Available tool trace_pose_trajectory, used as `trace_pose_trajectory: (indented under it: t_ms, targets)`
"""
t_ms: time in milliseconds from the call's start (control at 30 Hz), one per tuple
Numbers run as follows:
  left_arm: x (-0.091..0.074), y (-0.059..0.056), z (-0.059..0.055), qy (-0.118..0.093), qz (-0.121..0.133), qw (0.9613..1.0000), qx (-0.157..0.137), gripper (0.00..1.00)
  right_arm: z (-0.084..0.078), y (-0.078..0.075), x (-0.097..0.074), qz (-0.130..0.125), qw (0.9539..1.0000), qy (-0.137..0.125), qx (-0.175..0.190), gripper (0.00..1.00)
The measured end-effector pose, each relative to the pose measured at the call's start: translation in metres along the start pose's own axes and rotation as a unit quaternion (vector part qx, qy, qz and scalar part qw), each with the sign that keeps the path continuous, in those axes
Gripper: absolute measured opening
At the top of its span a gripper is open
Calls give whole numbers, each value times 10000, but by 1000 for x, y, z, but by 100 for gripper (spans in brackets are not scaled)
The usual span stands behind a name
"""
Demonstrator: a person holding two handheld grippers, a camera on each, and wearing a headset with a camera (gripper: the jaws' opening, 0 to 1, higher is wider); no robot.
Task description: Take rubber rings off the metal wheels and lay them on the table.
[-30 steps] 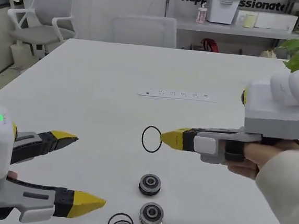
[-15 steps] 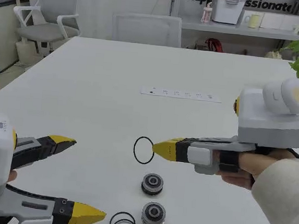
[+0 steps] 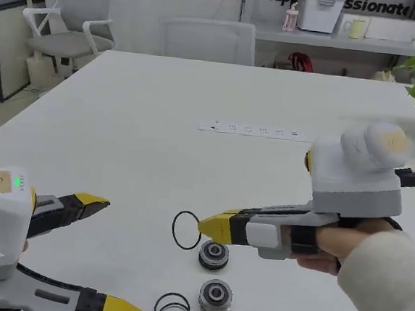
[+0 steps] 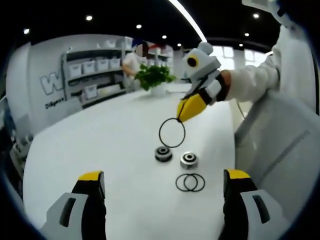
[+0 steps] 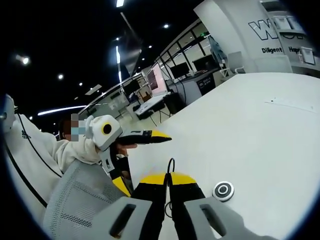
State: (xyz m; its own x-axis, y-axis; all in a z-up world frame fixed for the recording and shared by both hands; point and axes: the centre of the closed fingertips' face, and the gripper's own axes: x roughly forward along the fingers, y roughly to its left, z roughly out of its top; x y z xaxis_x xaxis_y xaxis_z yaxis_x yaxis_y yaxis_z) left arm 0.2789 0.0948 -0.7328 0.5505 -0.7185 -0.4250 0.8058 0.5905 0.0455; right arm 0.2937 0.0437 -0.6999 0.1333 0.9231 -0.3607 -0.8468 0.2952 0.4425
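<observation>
The counter [image 3: 145,121] lies bare from the left tongs [image 3: 128,259] out to the power strip [image 3: 253,130], so there is wide room to pass. The left tongs' jaws stand wide apart over bare counter.

Obstacles crowd the near middle. The far wheel [image 3: 214,254] and near wheel [image 3: 215,296] sit close together, and two loose rings [image 3: 173,310] lie just left of the near wheel, beside the left tongs' lower jaw. The right tongs [image 3: 203,226], jaws closed on a ring [image 3: 185,230], reach in from the right just above the far wheel. That ring hangs perhaps clear of the counter.
</observation>
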Motion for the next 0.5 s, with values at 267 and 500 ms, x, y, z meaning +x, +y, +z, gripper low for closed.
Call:
trace_pose_trajectory:
  t_ms: [267,500]
  targets:
    - [1,-3,-5,94,-76,9999,-3,100,-15,0,7,46,9997,226,41,0]
    - [2,-4,-7,120,-117,9999,-4,100,-27,-7,9,22,9992,361,178,0]
